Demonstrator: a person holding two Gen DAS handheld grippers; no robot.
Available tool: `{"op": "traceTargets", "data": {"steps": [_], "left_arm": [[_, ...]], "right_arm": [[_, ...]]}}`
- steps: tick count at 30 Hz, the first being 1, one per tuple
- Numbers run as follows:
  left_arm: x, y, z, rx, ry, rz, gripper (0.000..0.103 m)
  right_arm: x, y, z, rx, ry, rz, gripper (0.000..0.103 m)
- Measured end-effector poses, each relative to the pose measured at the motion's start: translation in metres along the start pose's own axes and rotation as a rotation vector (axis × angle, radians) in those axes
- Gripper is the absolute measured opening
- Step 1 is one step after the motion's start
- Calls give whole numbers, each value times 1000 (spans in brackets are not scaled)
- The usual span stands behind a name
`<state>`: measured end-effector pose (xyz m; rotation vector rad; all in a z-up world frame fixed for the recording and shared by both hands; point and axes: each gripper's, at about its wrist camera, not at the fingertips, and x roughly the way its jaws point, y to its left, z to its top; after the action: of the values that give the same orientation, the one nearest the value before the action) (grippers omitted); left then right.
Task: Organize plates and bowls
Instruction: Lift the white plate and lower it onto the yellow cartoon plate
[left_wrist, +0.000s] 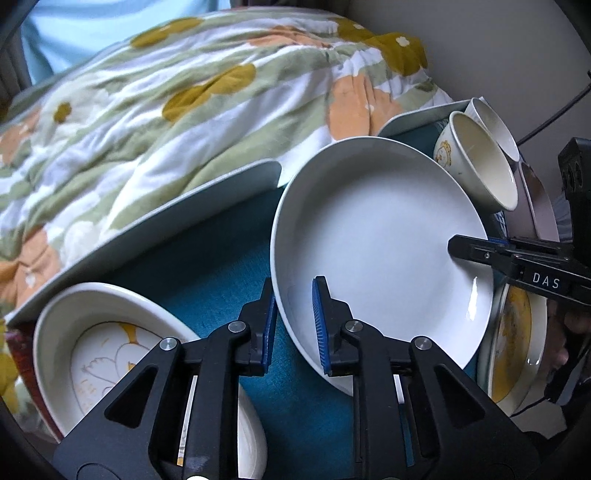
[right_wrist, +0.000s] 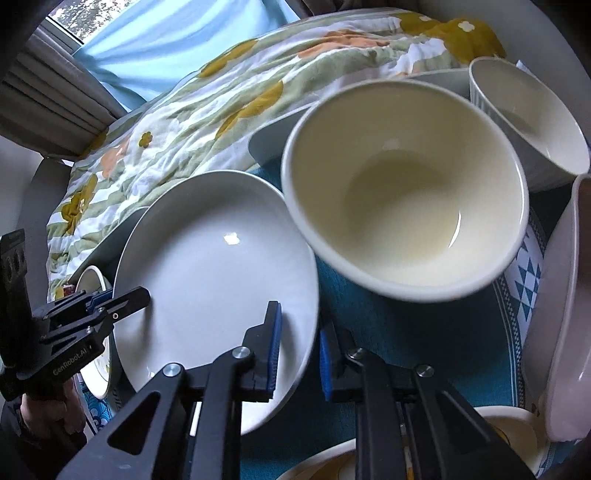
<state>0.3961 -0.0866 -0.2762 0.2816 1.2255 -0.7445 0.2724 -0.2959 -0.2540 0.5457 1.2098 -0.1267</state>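
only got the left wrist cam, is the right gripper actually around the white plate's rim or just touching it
Observer: Around it. In the right wrist view, the right gripper has one blue-padded finger on the inner face of the round white ceramic plate and the other outside its rim.
Operator: cream bowl behind it, anything in the bottom
Observer: No. The round cream ceramic bowl is bare right down to its base.
Operator: whats under the dishes on that side
Observer: A white mat patterned with blue triangles shows just right of that bowl.
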Motion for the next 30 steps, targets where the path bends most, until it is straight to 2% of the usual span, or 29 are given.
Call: {"op": "traceTargets", "data": {"steps": [7, 17, 24, 30], "left_arm": [[-23, -9, 0, 10, -40, 27, 17], [-87, -55, -10, 41, -158, 56, 16], [-113, -112, -49, 19, -188, 61, 17], [-103, -170, -97, -23, -157, 53, 17]], "right_arm": [[-15, 5, 0, -6, -41, 11, 17], [-81, 0, -14, -26, -128, 38, 17], [-125, -26, -52, -70, -154, 54, 17], [-143, -72, -93, -86, -124, 50, 17]]}}
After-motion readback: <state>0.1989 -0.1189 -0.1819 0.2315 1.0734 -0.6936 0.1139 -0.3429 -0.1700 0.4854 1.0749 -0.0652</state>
